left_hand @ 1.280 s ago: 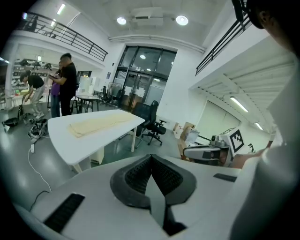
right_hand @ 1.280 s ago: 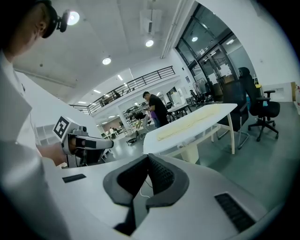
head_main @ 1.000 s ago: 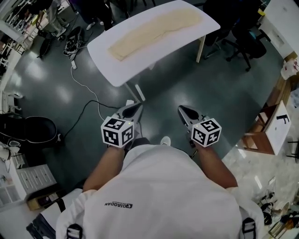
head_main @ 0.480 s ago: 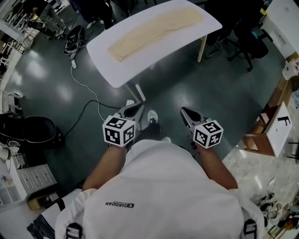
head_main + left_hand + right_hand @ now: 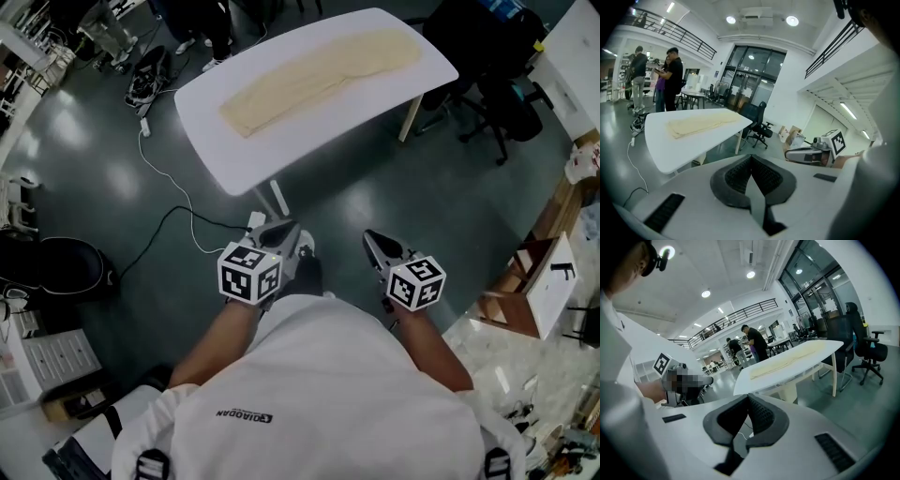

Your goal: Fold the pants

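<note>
Pants [image 5: 319, 73] are laid out long and flat on the white bench [image 5: 214, 141], at the far side, well apart from both claws. The left claw [image 5: 284, 232] is clenched on nothing, and the right claw [image 5: 375, 240] is too. Risks, probably: the cable [image 5: 173, 211] on the floor near the bench could be snagged on approach, and if only one layer gets pinched, a skewed fold is likely.
</note>
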Demonstrator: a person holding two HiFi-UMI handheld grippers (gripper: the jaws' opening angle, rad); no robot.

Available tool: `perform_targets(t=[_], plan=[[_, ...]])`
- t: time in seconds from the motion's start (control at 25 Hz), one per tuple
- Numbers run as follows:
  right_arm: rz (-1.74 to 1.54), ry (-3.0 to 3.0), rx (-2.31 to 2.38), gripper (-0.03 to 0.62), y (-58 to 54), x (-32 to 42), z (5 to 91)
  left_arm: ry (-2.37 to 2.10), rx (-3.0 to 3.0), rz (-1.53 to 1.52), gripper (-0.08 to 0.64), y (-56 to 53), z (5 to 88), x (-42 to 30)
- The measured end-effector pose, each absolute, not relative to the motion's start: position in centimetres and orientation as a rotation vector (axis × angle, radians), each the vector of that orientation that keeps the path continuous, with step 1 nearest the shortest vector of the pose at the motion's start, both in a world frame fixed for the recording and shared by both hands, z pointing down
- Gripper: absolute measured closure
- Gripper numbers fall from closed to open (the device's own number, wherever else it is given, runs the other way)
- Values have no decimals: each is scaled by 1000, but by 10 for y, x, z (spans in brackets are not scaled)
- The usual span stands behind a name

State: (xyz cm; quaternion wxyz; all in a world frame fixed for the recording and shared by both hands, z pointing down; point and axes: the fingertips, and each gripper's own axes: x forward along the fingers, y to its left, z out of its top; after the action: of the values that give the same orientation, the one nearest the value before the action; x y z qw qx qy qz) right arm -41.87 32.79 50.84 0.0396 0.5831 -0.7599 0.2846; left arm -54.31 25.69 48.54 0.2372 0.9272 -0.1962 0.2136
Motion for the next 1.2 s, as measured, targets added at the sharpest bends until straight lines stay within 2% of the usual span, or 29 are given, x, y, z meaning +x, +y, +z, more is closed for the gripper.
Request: perform_targets(t=[0.28, 0.68, 1.2], plan=[[852, -2346, 1687, 575, 250, -422, 507, -623, 2476, 569, 532, 180, 497, -552], [767, -2316, 1670, 575, 134, -385, 486, -668, 2519, 476, 532, 56, 477, -521], [745, -2308, 1607, 575, 22, -385, 493, -780, 2489, 499, 532, -52, 495, -549]])
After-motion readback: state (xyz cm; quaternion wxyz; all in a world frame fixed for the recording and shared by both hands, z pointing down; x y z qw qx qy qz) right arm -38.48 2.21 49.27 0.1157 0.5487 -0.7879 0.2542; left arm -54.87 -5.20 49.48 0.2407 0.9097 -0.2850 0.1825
